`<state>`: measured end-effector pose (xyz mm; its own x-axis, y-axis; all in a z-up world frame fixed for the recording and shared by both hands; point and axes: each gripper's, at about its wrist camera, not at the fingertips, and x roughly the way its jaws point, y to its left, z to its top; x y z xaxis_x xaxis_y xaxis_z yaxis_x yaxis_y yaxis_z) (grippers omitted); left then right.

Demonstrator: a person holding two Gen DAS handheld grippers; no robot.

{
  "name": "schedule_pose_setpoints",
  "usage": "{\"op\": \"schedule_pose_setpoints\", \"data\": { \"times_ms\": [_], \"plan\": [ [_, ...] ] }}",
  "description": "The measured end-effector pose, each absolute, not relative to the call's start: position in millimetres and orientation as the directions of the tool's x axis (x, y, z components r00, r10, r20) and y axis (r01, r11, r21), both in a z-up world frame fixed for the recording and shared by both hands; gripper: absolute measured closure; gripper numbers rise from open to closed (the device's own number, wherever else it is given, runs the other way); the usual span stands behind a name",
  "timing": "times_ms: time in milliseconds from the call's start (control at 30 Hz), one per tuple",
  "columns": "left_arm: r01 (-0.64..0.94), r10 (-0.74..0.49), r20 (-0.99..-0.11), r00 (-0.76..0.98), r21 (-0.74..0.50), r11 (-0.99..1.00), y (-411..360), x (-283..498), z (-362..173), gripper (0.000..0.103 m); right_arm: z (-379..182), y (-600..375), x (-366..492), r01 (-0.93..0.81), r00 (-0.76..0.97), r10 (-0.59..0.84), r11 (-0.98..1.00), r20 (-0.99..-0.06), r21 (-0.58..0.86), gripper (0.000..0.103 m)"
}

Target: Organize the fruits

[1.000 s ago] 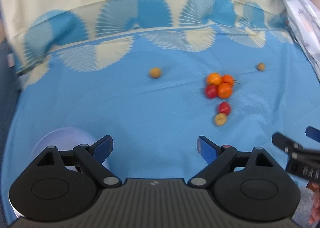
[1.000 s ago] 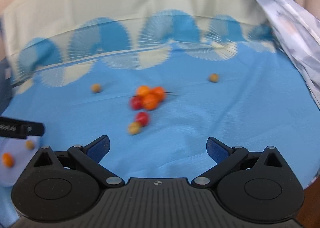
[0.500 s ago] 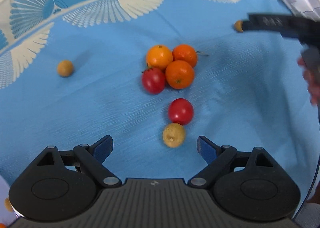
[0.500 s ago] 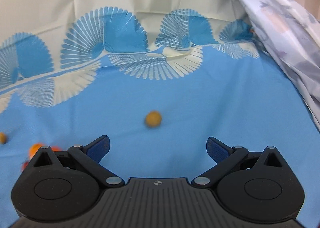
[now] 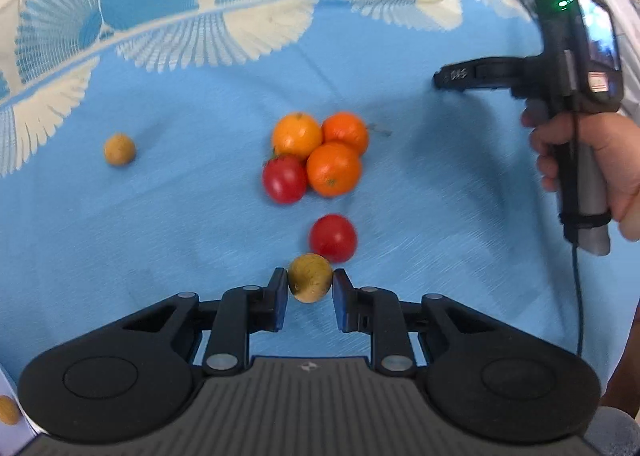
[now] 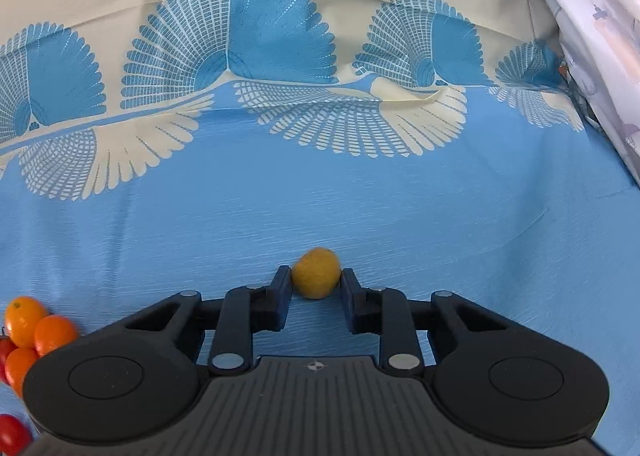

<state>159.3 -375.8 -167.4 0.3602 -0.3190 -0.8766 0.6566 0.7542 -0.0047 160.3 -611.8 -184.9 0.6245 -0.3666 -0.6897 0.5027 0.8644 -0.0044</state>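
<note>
My left claw point(image 5: 310, 298) was matte black, with blue pads point(image 5: 280, 302) on its fingers, silver pivot screws behind them, two round discs at the sides and a ribbed grey plate bearing a small emblem. My right claw point(image 6: 316, 298) matched it. From the left wrist view, its grey handle point(image 5: 592, 192) trailed a black cable, with a green light above.
</note>
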Motion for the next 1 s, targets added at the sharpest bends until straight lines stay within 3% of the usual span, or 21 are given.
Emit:
{"op": "schedule_pose_setpoints", "data": {
  "times_ms": [433,1000],
  "plan": [
    [0.596,-0.307,-0.851,0.427,0.009,0.803,-325,128,-109,0.077,-136,-562,111,0.456,0.678,-0.285,0.886,-0.677,0.084,0.076],
    [0.48,-0.313,-0.777,0.546,-0.017,0.877,-191,57,-13,0.077,-53,-386,-6,0.211,0.81,-0.073,0.962,-0.583,0.172,0.076]
  ]
}}
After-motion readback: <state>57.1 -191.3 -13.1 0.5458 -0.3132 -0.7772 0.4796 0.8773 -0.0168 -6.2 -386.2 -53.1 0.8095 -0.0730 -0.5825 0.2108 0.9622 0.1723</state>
